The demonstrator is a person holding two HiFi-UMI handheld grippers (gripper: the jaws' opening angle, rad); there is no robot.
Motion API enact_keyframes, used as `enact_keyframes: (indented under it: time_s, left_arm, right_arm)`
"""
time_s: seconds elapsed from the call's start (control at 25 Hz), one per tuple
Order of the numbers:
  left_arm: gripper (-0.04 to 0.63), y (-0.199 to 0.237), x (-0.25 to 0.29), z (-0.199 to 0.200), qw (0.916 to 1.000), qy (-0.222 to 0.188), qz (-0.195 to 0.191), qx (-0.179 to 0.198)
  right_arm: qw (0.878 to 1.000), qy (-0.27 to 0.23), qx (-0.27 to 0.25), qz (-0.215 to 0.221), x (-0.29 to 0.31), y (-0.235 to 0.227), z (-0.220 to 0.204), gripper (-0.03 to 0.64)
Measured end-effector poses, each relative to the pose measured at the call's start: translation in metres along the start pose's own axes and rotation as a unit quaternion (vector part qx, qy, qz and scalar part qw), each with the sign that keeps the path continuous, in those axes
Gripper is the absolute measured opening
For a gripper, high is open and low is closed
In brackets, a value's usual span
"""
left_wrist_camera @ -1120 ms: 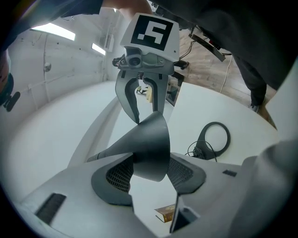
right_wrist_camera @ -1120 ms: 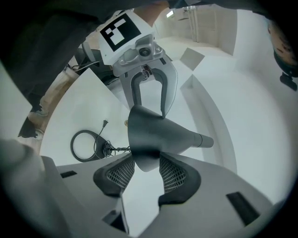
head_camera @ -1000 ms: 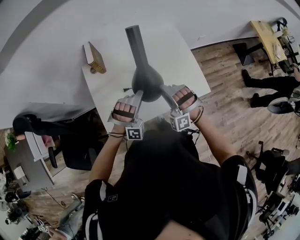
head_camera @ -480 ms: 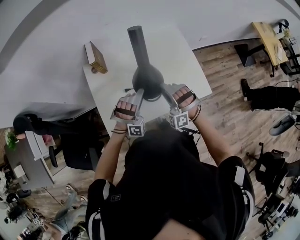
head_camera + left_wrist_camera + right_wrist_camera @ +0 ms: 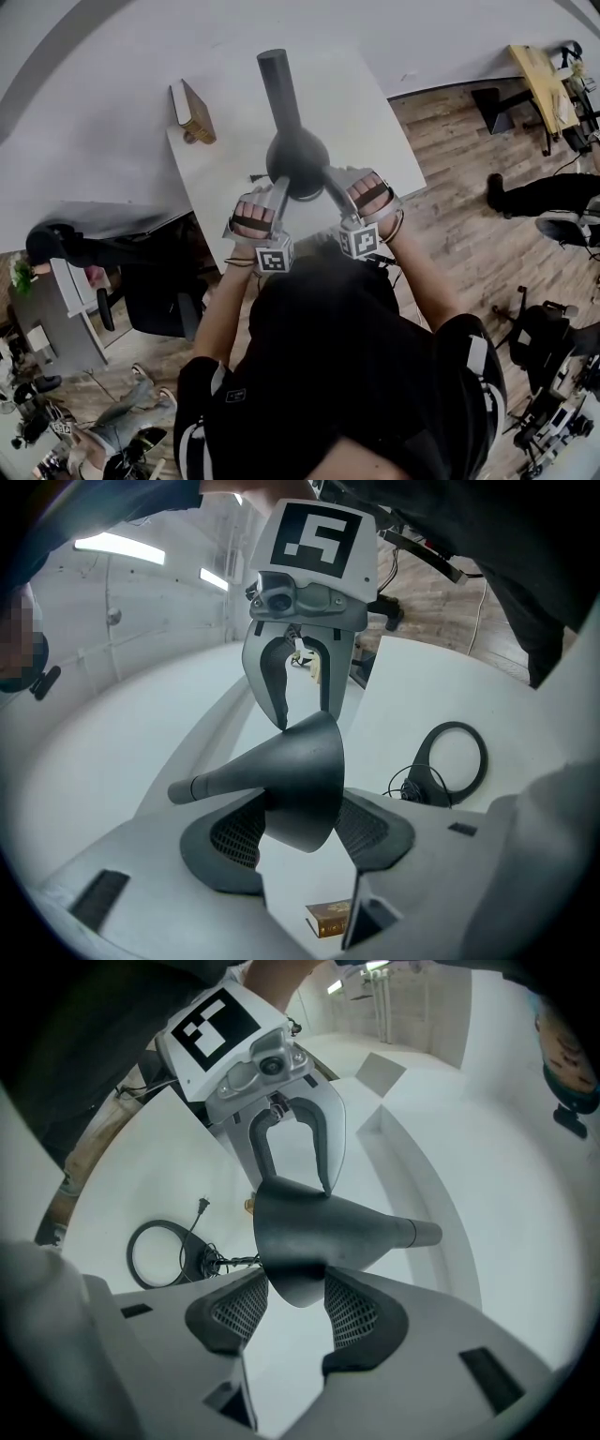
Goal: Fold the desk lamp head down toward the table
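Observation:
The black cone-shaped lamp head (image 5: 296, 167) hangs over the white table (image 5: 375, 122), and its neck (image 5: 277, 84) runs away from me. My left gripper (image 5: 277, 190) grips the head's rim from the left. In the left gripper view the rim (image 5: 302, 789) sits between the mesh pads (image 5: 234, 832). My right gripper (image 5: 329, 181) holds the rim from the right. Its jaws are opening, with the rim (image 5: 300, 1241) between pads (image 5: 352, 1312) that flank it closely. Each gripper view shows the opposite gripper beyond the head.
The lamp's ring base (image 5: 452, 759) and coiled cord with plug (image 5: 202, 1206) lie on the table. A brown book (image 5: 192, 112) rests near the table's far left corner. Dark office chairs (image 5: 150, 281) and a wooden floor (image 5: 469, 234) surround the table.
The lamp head and both grippers stay where they were. A person on the floor at the right has moved further right.

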State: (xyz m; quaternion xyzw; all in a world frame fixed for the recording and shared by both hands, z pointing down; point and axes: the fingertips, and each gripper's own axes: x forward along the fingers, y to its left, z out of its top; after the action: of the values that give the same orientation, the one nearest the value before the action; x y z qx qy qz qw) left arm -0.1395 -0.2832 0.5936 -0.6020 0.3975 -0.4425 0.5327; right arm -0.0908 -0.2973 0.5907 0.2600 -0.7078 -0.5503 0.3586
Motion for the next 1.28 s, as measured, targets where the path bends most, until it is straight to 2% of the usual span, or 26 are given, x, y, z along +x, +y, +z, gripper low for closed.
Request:
enact_keyframes:
  time_s: [0.28,0.32,0.48,0.56,0.6,0.64,0.68,0.72,0.76,0.84,0.92,0.96,1.0,1.04,1.08,1.12,1.16,1.24,1.28]
  left_arm:
    - [0.270,0.009,-0.007,0.006,0.9969,-0.023,-0.059,-0.046]
    - [0.292,0.009,-0.011,0.006,0.9956,-0.023,-0.070,-0.058]
    - [0.296,0.012,-0.035,0.004,0.9869,-0.029,-0.113,-0.111]
    - [0.296,0.017,-0.049,0.001,0.9824,-0.030,-0.131,-0.130]
    - [0.296,0.021,-0.056,-0.002,0.9796,-0.032,-0.136,-0.144]
    - [0.295,0.027,-0.061,-0.004,0.9754,-0.033,-0.139,-0.167]
    - [0.295,0.035,-0.065,-0.008,0.9681,-0.032,-0.141,-0.205]
    - [0.295,0.046,-0.065,-0.011,0.9558,-0.029,-0.140,-0.257]
    - [0.295,0.058,-0.063,-0.015,0.9365,-0.027,-0.139,-0.321]
    - [0.292,0.091,-0.055,-0.019,0.8813,-0.041,-0.127,-0.453]
    - [0.257,0.132,-0.047,-0.023,0.8305,-0.085,-0.093,-0.543]
    - [0.234,0.151,-0.046,-0.026,0.8016,-0.101,-0.071,-0.585]
    - [0.213,0.164,-0.046,-0.030,0.7661,-0.104,-0.050,-0.632]
    - [0.195,0.175,-0.046,-0.033,0.7363,-0.102,-0.032,-0.668]
    - [0.182,0.183,-0.047,-0.035,0.7202,-0.099,-0.019,-0.686]
    - [0.172,0.189,-0.049,-0.036,0.7144,-0.097,-0.008,-0.693]
    - [0.159,0.193,-0.050,-0.038,0.7145,-0.094,0.001,-0.693]
    - [0.099,0.188,-0.052,-0.041,0.7225,-0.081,0.009,-0.686]
    - [0.066,0.182,-0.054,-0.042,0.7240,-0.074,0.009,-0.686]
  right_arm:
    - [0.998,-0.010,0.020,0.061,-0.009,-0.005,0.002,0.236]
    - [0.997,-0.013,0.028,0.073,-0.012,-0.007,0.002,0.238]
    - [0.989,-0.024,0.067,0.127,-0.029,-0.016,0.003,0.236]
    - [0.983,-0.027,0.109,0.144,-0.039,-0.025,0.001,0.236]
    - [0.978,-0.029,0.147,0.145,-0.043,-0.033,0.001,0.233]
    - [0.969,-0.032,0.198,0.143,-0.046,-0.045,0.001,0.230]
    - [0.955,-0.038,0.261,0.137,-0.048,-0.059,0.002,0.227]
    - [0.935,-0.048,0.328,0.127,-0.050,-0.076,0.004,0.208]
    - [0.911,-0.062,0.392,0.113,-0.050,-0.093,0.005,0.193]
    - [0.855,-0.096,0.503,0.080,-0.048,-0.125,0.007,0.167]
    - [0.801,-0.112,0.586,0.046,-0.045,-0.147,0.006,0.150]
    - [0.782,-0.112,0.612,0.031,-0.044,-0.155,0.005,0.143]
    - [0.770,-0.108,0.629,0.017,-0.044,-0.161,0.003,0.135]
    - [0.761,-0.104,0.640,0.004,-0.045,-0.166,0.001,0.122]
    - [0.754,-0.101,0.649,-0.006,-0.046,-0.170,0.000,0.106]
    - [0.747,-0.099,0.657,-0.014,-0.047,-0.173,-0.002,0.095]
    - [0.741,-0.096,0.664,-0.021,-0.049,-0.175,-0.003,0.075]
    - [0.733,-0.085,0.674,-0.034,-0.049,-0.175,-0.006,0.041]
    - [0.730,-0.079,0.678,-0.037,-0.048,-0.172,-0.007,0.023]
